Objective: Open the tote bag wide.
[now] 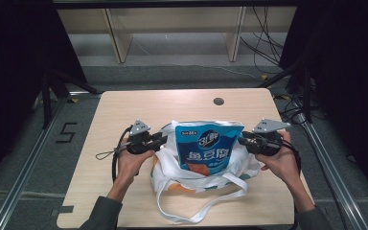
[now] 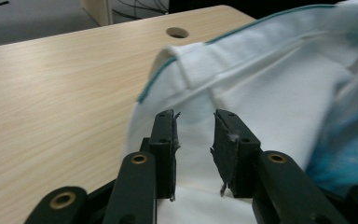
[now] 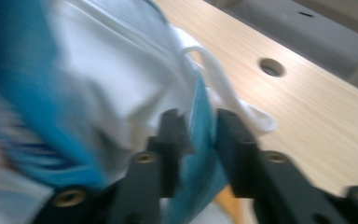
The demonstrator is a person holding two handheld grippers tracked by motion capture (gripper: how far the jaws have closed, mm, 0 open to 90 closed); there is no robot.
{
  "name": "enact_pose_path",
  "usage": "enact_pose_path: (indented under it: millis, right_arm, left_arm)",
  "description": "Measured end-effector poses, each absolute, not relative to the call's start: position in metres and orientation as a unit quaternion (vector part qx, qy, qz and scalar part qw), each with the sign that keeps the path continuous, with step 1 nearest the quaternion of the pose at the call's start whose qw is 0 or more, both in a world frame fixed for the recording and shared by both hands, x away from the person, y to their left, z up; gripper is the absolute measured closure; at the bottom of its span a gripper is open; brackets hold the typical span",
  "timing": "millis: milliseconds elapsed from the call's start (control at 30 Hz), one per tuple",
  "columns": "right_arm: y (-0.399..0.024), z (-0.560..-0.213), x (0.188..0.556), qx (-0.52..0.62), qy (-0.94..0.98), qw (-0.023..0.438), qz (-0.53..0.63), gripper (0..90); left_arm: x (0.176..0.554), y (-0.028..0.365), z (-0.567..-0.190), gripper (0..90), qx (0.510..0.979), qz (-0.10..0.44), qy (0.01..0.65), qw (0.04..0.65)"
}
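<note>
High view: nearest, the person's forearms come in from the bottom edge, and the white straps [image 1: 199,203] of a cloth bag [image 1: 170,170] loop toward the near edge of the worktop [image 1: 124,108]. The bag lies at the middle of the worktop, and a blue snack pouch [image 1: 208,146] stands upright in its mouth. The left hand [image 1: 129,163] holds the left claw [image 1: 162,140] at the bag's left rim; the right hand [image 1: 280,160] holds the right claw [image 1: 242,140] at the pouch's right edge. Left gripper view has the left claw [image 2: 195,140] with jaws parted, white bag cloth [image 2: 261,93] lying below and beyond them, nothing pinched between; the bag's teal-piped rim [image 2: 156,77] curves just past the tips. Right gripper view, blurred, has the right claw [image 3: 200,140] with a blue-teal layer between its jaws, which press it from both sides; whether this is pouch or bag trim I cannot tell. Farther off, a round hole [image 1: 218,101] sits near the worktop's far edge, with pale wooden shelving [image 1: 172,28] and cables [image 1: 263,43] on the floor beyond.
</note>
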State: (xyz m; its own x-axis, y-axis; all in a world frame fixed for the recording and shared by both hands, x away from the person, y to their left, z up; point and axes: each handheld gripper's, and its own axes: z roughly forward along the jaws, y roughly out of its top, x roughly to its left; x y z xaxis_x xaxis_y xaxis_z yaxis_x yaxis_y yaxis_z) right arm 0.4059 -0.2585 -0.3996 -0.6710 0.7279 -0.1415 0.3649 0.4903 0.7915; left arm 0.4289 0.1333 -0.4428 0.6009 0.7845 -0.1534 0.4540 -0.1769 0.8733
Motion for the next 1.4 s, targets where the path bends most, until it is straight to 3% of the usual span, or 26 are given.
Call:
enact_pose_path:
  millis: [33, 133, 300, 467, 600, 667, 733, 833, 967, 1167, 1300, 1400]
  right_arm:
    - [-0.259, -0.405, 0.414, 0.332, 0.833, 0.252, 0.363, 80.5]
    - [-0.267, -0.423, 0.429, 0.347, 0.838, 0.243, 0.343, 86.9]
    - [-0.274, -0.457, 0.439, 0.359, 0.857, 0.237, 0.283, 88.1]
    - [-0.272, -0.496, 0.444, 0.361, 0.873, 0.218, 0.245, 88.2]
    - [-0.273, -0.494, 0.445, 0.361, 0.873, 0.218, 0.243, 87.6]
    - [-0.274, -0.491, 0.443, 0.38, 0.863, 0.216, 0.253, 80.5]
    - [-0.279, -0.481, 0.442, 0.392, 0.851, 0.232, 0.261, 67.5]
    - [-0.285, -0.456, 0.429, 0.401, 0.829, 0.23, 0.316, 64.1]
    - [-0.28, -0.426, 0.4, 0.352, 0.825, 0.26, 0.357, 65.1]
    - [-0.254, -0.429, 0.376, 0.309, 0.853, 0.151, 0.393, 78.7]
    - [-0.247, -0.44, 0.377, 0.287, 0.869, 0.131, 0.381, 85.4]
    - [-0.24, -0.451, 0.375, 0.267, 0.887, 0.122, 0.357, 87.5]
  left_arm:
    - [0.435, 0.132, -0.448, 69.1, 0.749, 0.169, 0.416, 0.487]
    - [0.451, 0.126, -0.463, 75.0, 0.76, 0.172, 0.415, 0.469]
    - [0.466, 0.115, -0.503, 85.8, 0.821, 0.156, 0.402, 0.374]
    - [0.465, 0.113, -0.515, 88.8, 0.825, 0.156, 0.396, 0.371]
    - [0.464, 0.113, -0.51, 85.2, 0.825, 0.149, 0.399, 0.371]
    - [0.46, 0.114, -0.5, 76.1, 0.818, 0.14, 0.405, 0.384]
    - [0.452, 0.117, -0.487, 71.4, 0.813, 0.147, 0.399, 0.399]
    - [0.431, 0.116, -0.468, 69.3, 0.797, 0.146, 0.397, 0.43]
    - [0.399, 0.11, -0.457, 70.3, 0.796, 0.132, 0.377, 0.455]
    - [0.369, 0.104, -0.469, 73.3, 0.819, 0.125, 0.355, 0.433]
    - [0.359, 0.103, -0.48, 75.4, 0.817, 0.095, 0.359, 0.441]
    - [0.352, 0.095, -0.486, 77.6, 0.834, 0.114, 0.338, 0.422]
